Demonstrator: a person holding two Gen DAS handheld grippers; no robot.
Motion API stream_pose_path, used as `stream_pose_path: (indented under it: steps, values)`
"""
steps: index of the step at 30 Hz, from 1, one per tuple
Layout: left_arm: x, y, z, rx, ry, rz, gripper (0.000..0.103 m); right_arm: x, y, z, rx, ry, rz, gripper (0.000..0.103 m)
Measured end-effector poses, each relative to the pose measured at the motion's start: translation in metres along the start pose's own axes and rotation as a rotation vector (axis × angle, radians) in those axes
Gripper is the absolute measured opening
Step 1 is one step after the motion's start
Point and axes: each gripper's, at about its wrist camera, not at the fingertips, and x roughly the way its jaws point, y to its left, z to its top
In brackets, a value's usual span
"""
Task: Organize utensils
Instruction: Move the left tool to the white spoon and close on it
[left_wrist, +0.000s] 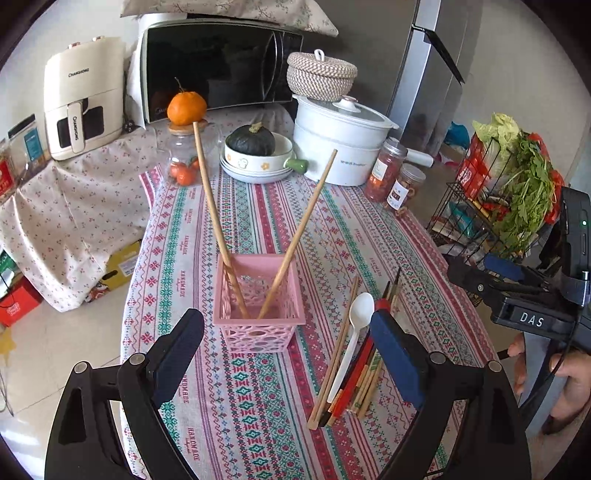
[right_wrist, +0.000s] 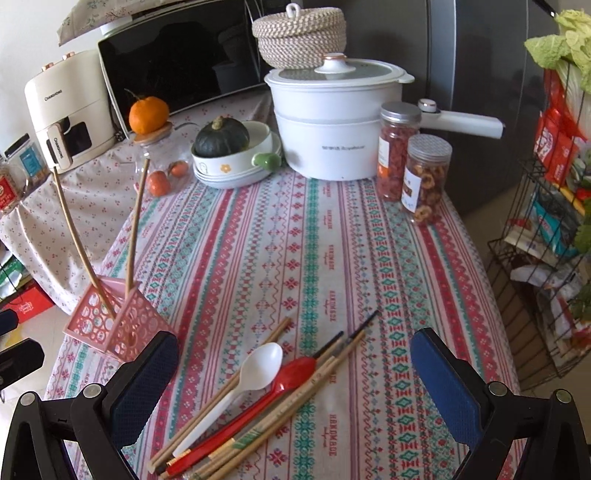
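Two chopsticks (left_wrist: 214, 206) already stand in your pink basket (left_wrist: 258, 325), leaning apart in a V; that much is done. From the left wrist, the basket sits near the bench's (left_wrist: 258, 424) left edge, just ahead of your left tongs (left_wrist: 288, 339), whose jaws gape wide with nothing between them. They tilt down toward the basket. At the frame's right your hand (left_wrist: 569, 384) grips the other tool.

From the right wrist, the rest lies in a pile (right_wrist: 258, 398) at the bench's near edge: a white spoon (right_wrist: 255, 373), a red spoon (right_wrist: 280, 384) and several chopsticks, all still to go in. Your right tongs (right_wrist: 295, 376) hang angled down over that pile, jaws spread fully, clamped on nothing. I judge the task barely begun.
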Motion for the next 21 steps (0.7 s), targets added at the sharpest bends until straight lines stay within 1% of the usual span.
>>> stream_pose_path:
  steps: [6,11,14,17,21]
  values:
    - [0.014,-0.044,-0.017,0.124,0.09,-0.041,0.093,0.004,-0.023,-0.015,0.014,0.068,-0.042,0.103]
    - [0.032,-0.07,-0.024,0.167,0.142,-0.044,0.093,0.007,-0.038,-0.023,0.02,0.102,-0.079,0.103]
    - [0.051,-0.079,-0.026,0.162,0.185,-0.043,0.093,0.008,-0.049,-0.027,0.043,0.117,-0.087,0.103]
    - [0.072,-0.084,-0.028,0.132,0.233,-0.05,0.093,0.011,-0.061,-0.029,0.074,0.13,-0.097,0.103]
    - [0.098,-0.086,-0.027,0.079,0.289,-0.085,0.093,0.015,-0.073,-0.032,0.116,0.156,-0.101,0.103]
